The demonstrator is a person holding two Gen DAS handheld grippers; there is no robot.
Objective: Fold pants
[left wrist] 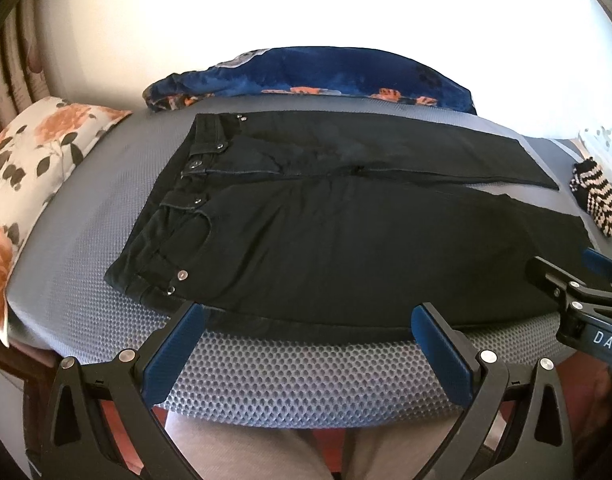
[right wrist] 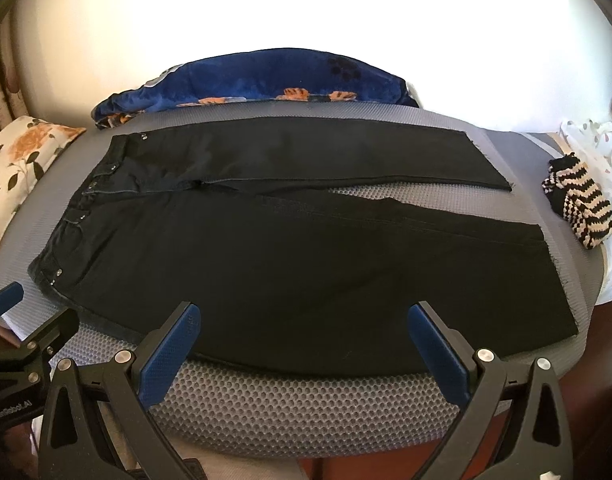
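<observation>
Black pants [left wrist: 326,232] [right wrist: 289,248] lie flat on the grey mesh mattress [left wrist: 289,380] [right wrist: 289,400], waistband to the left, both legs spread out to the right. My left gripper [left wrist: 306,320] hovers open at the near edge of the pants, close to the waist end, nothing between its blue pads. My right gripper [right wrist: 306,320] is open too, at the near edge of the closer leg, empty. Each gripper shows at the side of the other's view.
A floral pillow [left wrist: 37,176] [right wrist: 9,176] lies at the left. A blue floral blanket [left wrist: 314,76] [right wrist: 257,84] is bunched at the far edge. Striped knitted socks [left wrist: 598,200] [right wrist: 578,208] and a white cloth [right wrist: 598,148] sit at the right. The person's legs [left wrist: 265,452] are below the mattress edge.
</observation>
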